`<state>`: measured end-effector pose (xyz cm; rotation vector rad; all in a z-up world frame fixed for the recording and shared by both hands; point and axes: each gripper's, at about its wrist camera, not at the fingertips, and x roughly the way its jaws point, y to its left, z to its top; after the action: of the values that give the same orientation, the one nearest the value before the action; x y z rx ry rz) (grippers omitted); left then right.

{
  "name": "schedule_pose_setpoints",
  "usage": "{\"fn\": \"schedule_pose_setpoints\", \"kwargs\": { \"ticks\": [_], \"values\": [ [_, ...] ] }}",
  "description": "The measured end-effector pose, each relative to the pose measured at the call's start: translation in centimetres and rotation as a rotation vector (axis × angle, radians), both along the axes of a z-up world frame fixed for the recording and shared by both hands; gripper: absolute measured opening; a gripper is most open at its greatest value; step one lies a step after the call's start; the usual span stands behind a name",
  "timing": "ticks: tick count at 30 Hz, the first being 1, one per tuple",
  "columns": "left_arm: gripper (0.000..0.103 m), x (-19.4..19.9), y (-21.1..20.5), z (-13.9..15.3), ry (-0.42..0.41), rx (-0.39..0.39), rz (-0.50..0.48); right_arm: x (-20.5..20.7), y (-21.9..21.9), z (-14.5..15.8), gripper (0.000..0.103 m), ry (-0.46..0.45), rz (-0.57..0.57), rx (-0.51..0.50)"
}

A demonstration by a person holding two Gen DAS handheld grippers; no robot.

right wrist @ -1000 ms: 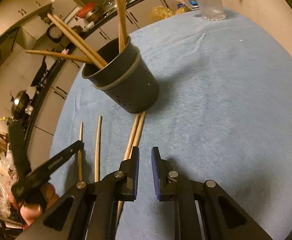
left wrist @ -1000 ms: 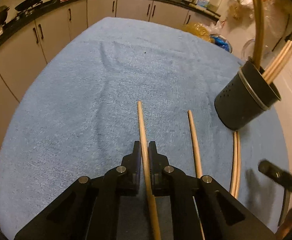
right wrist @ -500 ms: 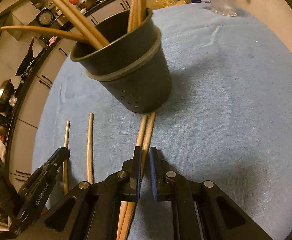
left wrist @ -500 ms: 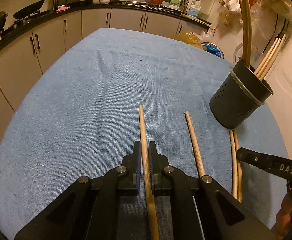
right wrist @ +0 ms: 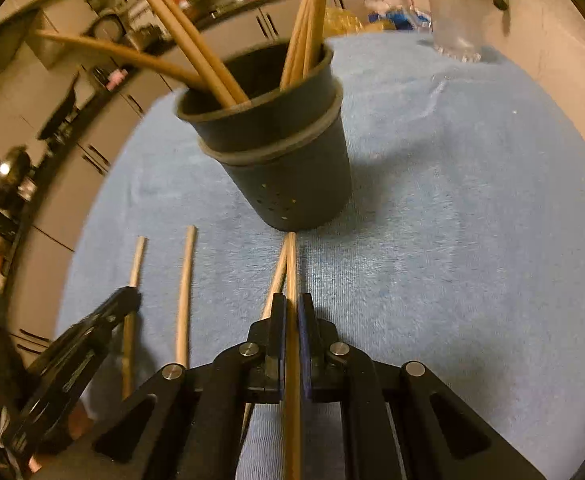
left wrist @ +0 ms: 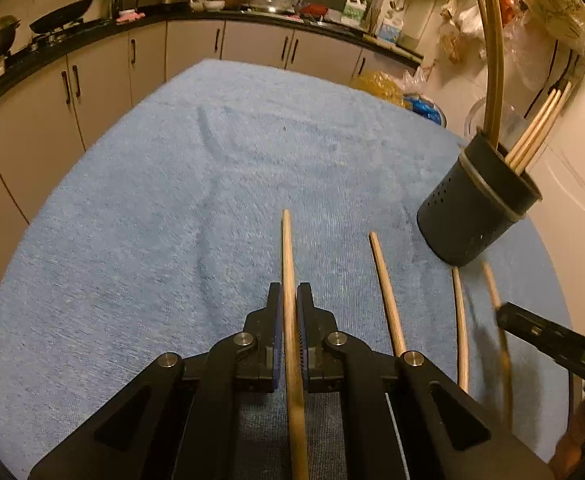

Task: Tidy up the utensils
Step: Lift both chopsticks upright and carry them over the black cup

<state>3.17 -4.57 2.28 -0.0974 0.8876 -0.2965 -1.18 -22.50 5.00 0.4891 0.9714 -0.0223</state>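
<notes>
A dark perforated utensil holder (left wrist: pixel 476 216) stands on the blue towel (left wrist: pixel 172 200) with several wooden chopsticks in it; it also shows in the right wrist view (right wrist: pixel 284 160). My left gripper (left wrist: pixel 289 296) is shut on a wooden chopstick (left wrist: pixel 287 248) that points forward. My right gripper (right wrist: pixel 291 306) is shut on another wooden chopstick (right wrist: pixel 291 264), its tip just short of the holder's base. A second chopstick (right wrist: pixel 274 284) lies beside it on the towel. One loose chopstick (left wrist: pixel 386 292) lies between the two grippers, also seen in the right wrist view (right wrist: pixel 184 292).
A clear glass jug (right wrist: pixel 452 8) stands at the towel's far edge behind the holder. Kitchen cabinets (left wrist: pixel 104 68) and a counter with pans run along the far side. The right gripper's body (left wrist: pixel 552 340) enters the left wrist view at the right.
My right gripper has moved forward toward the holder and closed on one chopstick of the pair, lifting it. My left gripper stays shut on its chopstick and has risen slightly.
</notes>
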Motion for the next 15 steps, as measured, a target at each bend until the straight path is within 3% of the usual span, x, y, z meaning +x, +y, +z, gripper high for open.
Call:
{"fn": "schedule_pose_setpoints", "kwargs": {
  "ticks": [9,15],
  "values": [
    [0.006,-2.4,0.4,2.8,-0.114,-0.028,0.013,-4.7,-1.4,3.3,0.006,-0.182,-0.036,0.011],
    [0.006,-4.8,0.2,5.1,-0.147,-0.032,0.002,-7.4,-1.9,6.2,0.006,-0.308,-0.06,-0.035]
  ]
}}
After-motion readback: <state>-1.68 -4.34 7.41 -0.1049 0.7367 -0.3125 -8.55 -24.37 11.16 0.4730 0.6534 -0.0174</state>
